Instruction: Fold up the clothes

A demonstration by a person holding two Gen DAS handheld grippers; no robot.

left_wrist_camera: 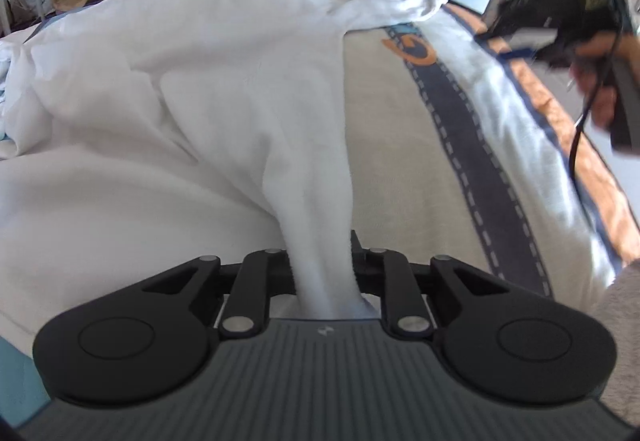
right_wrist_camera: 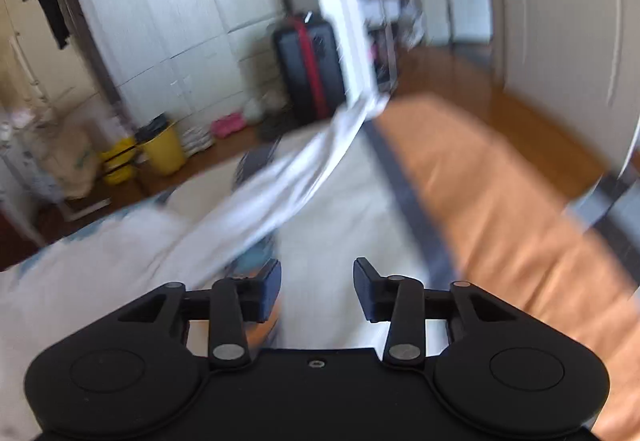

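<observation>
Two hand-held grippers are in view. The left hand-held gripper (left_wrist_camera: 322,261) is clamped on a bunched corner of the white garment (left_wrist_camera: 224,81), the cloth rising taut from between its fingers. That garment spreads over the far-left part of the bed (left_wrist_camera: 392,169), with one sleeve (left_wrist_camera: 400,7) trailing toward the bed's far right edge. A cream blanket with a dark dashed stripe (left_wrist_camera: 472,145) and an orange border covers the bed. The right hand-held gripper (right_wrist_camera: 317,291) stands wide apart with nothing between its fingers, held in the air above the bed's right edge. A black suitcase (right_wrist_camera: 310,69) and a yellow bucket (right_wrist_camera: 164,151) stand on the floor beyond the bed.
</observation>
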